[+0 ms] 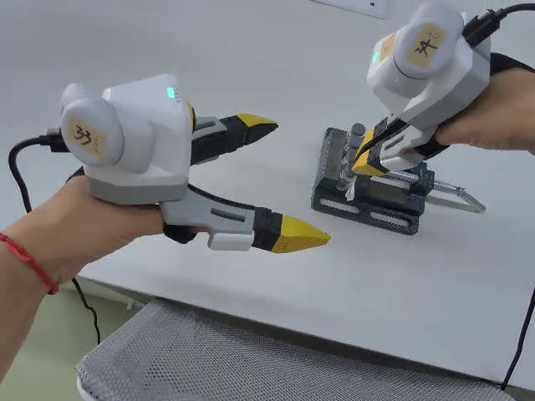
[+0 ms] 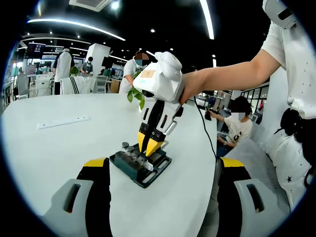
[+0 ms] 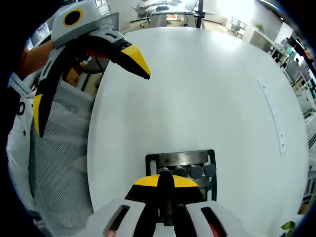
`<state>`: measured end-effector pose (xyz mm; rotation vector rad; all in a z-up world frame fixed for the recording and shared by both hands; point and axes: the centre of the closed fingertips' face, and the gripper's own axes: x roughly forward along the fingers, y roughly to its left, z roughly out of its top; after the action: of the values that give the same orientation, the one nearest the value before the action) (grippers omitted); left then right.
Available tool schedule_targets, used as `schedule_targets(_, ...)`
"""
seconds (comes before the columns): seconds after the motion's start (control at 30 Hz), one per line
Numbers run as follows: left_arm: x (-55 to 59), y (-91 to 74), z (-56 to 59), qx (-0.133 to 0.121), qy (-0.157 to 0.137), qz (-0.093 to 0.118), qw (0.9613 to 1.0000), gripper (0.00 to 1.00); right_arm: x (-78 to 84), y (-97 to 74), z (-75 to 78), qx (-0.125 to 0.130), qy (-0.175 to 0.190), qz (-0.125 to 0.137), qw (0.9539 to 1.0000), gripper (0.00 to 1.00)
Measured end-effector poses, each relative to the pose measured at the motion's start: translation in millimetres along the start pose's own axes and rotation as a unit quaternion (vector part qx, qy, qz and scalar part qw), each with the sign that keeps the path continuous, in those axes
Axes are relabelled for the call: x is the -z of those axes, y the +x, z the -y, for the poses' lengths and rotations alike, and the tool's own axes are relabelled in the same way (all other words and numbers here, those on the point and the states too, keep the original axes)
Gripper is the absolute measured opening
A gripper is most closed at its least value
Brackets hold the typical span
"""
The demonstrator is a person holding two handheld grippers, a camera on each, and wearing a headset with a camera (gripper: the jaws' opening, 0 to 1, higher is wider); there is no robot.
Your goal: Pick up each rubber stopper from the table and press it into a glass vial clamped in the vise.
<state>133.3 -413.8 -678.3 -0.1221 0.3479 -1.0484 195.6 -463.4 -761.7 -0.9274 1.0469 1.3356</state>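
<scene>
The left gripper (image 1: 301, 182) is hovering over the white table (image 1: 251, 75), near its front edge and well apart from the vise (image 1: 376, 205). Its 2 yellow-tipped jaws are standing wide apart, released, and nothing is lying between them. A hand is holding it from behind, a red string (image 1: 29, 263) is sitting on the wrist, and a black cable (image 1: 21, 163) is hanging from its back. The right gripper (image 1: 361, 167) is pointing steeply down at the vise, and its jaws are clenched together, tip against tip. In the right gripper view these tips are resting right at one end of a row of glass vials (image 2: 126, 146), which are standing upright between the vise plates. Beside the tips, 3 round grey rubber stoppers (image 3: 196, 171) are showing in a line on the vials. A dark round shape is sitting just at the tips, but I cannot tell if it is a stopper pinched by the jaws or the top of a vial below them. A grey mesh surface (image 1: 209, 355) is lying below the table edge, near the person.
</scene>
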Motion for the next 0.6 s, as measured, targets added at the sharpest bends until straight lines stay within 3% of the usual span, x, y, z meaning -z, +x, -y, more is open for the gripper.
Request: schedule_targets(0.6, 0.1, -0.1, -4.6, 0.000, -0.001, 0.001, 1.0000, 0.89, 0.6, 4.7, -1.2, -0.022, 0.010, -0.003, 0.9997, 0.02)
